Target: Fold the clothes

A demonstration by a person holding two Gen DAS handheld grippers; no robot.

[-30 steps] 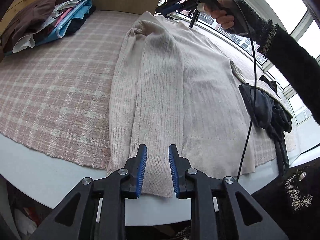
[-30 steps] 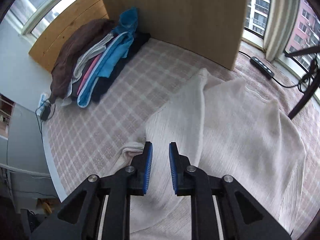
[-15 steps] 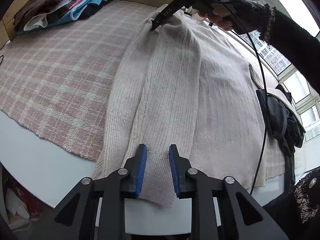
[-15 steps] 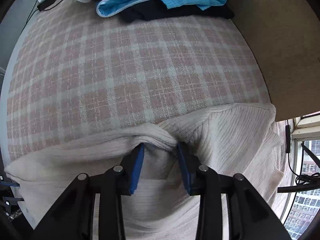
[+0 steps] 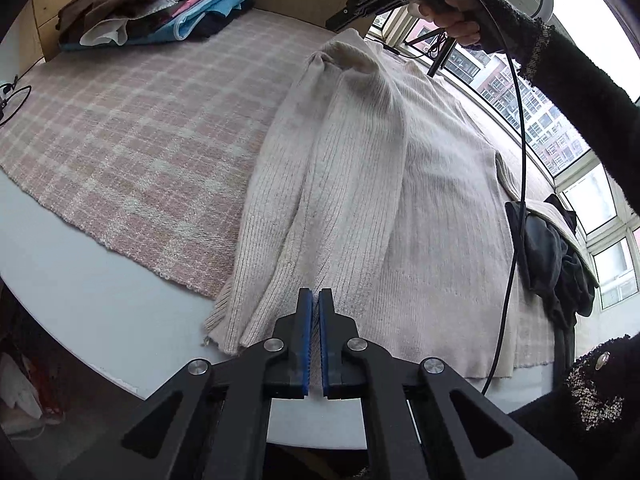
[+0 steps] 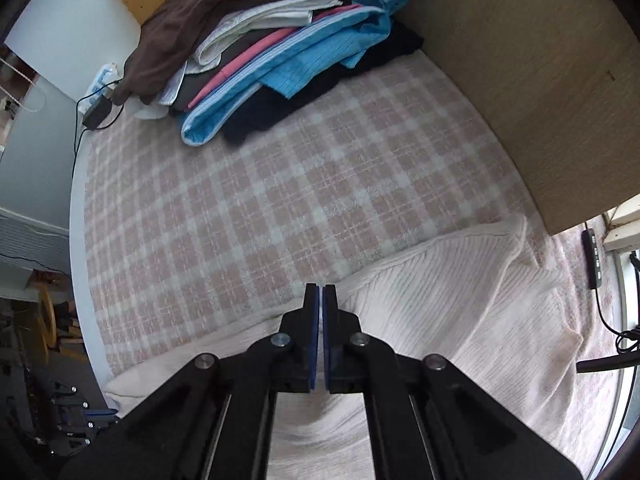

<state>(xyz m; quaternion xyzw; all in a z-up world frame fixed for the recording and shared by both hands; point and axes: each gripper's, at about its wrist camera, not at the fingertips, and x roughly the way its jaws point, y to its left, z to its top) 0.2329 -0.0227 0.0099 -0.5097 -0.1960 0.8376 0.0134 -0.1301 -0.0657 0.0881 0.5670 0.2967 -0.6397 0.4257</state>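
While cream ribbed knit sweater (image 5: 384, 184) lies flat along pink plaid blanket (image 5: 132, 136), left wrist view shows left gripper (image 5: 315, 300) at near hem, blue pads nearly together, pinching hem edge. Far end: right gripper (image 5: 340, 24) in person's hand, at raised shoulder fold.

Right wrist view: right gripper (image 6: 320, 294) pads pressed narrow, clamping sweater (image 6: 460, 304) shoulder edge directly beneath. Stack of folded clothes (image 6: 264, 52) well beyond, by wooden board (image 6: 520, 72).
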